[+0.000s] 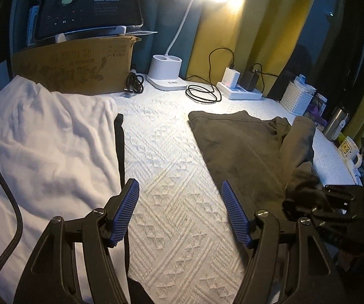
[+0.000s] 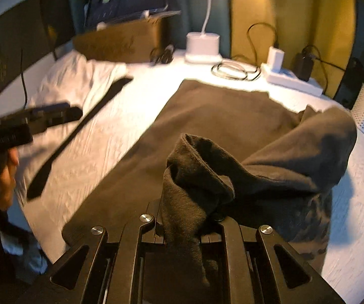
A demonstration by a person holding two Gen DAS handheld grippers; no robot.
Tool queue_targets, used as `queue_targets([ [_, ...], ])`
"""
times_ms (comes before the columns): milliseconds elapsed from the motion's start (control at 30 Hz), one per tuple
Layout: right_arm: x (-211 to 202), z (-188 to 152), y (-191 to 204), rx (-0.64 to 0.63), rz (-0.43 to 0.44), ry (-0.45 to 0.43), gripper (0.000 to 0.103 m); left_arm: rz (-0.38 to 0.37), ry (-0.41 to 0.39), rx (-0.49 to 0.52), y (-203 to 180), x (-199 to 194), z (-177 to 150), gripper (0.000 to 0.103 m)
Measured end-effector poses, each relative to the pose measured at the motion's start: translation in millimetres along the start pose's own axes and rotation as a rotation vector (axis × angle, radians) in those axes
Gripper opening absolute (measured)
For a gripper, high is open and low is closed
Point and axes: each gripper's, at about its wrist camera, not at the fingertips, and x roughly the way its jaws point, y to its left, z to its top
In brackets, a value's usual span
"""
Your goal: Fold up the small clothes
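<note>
Right wrist view: the right gripper [image 2: 189, 224] has its jaws pinched on a bunched edge of the brown garment [image 2: 232, 131], carrying that edge over the rest of the cloth, which lies flat on the right half of the surface. The left gripper [image 1: 180, 212] hangs over bare cover with its jaws spread and nothing between them.

The pinch takes in only a small wad of fabric, so I'd worry that it slips out mid-fold, or that the drag pulls the whole garment askew, since nothing pins the far side down. The fold could also land crooked over the rumpled sleeve on the right.

The surface is a white quilted cover [image 1: 171, 152], with a white cloth [image 1: 42, 141] heaped at left and a dark strip beside it. At the far edge stand a cardboard box [image 1: 75, 65], a lamp [image 1: 165, 73], a power strip [image 1: 240, 91] with cables, and a basket [image 1: 297, 100].
</note>
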Motion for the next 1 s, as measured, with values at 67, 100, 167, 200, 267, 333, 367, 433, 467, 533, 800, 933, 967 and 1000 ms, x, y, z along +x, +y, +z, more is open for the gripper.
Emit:
queue_targets([
  [67, 1, -5, 6, -0.013, 0.003, 0.021, 0.018, 0.001, 0.002, 0.002, -1, -2, -2, 0.068],
  [100, 2, -6, 10, -0.024, 0.015, 0.032, 0.019, 0.002, 0.004, 0.002, -1, -3, -3, 0.068],
  [167, 0, -10, 18, -0.044, 0.051, 0.038, 0.025, 0.004, 0.006, -0.002, -1, -4, -4, 0.068],
  [200, -1, -12, 24, -0.058, 0.075, 0.041, 0.026, 0.007, 0.007, -0.005, -1, -5, -4, 0.068],
  [267, -3, -16, 34, -0.089, 0.116, 0.055, 0.030, 0.013, 0.006, -0.011, -1, -7, -3, 0.068],
  [333, -10, -21, 40, -0.107, 0.155, 0.046, 0.064, 0.020, 0.000, -0.013, -3, -9, -1, 0.068],
  [367, -16, -22, 41, -0.111, 0.176, 0.036, 0.071, 0.023, -0.003, -0.011, -6, -10, 1, 0.068],
  [433, -30, -24, 38, -0.113, 0.180, 0.007, 0.075, 0.022, -0.006, -0.002, -11, -11, 3, 0.068],
  [467, -38, -24, 34, -0.106, 0.175, -0.011, 0.075, 0.019, -0.008, 0.008, -17, -11, 6, 0.068],
  [533, -52, -24, 19, -0.073, 0.154, -0.042, 0.075, 0.010, -0.010, 0.030, -28, -11, 9, 0.068],
  [800, -83, -36, -59, 0.090, 0.044, -0.102, 0.075, -0.043, 0.005, 0.148, -90, 1, 24, 0.068],
  [933, -83, -47, -96, 0.152, -0.016, -0.104, 0.075, -0.059, 0.031, 0.207, -122, 13, 28, 0.068],
  [967, -83, -49, -104, 0.163, -0.023, -0.104, 0.075, -0.061, 0.038, 0.218, -130, 17, 29, 0.068],
  [1000, -82, -51, -110, 0.172, -0.026, -0.105, 0.075, -0.064, 0.047, 0.229, -137, 21, 30, 0.068],
])
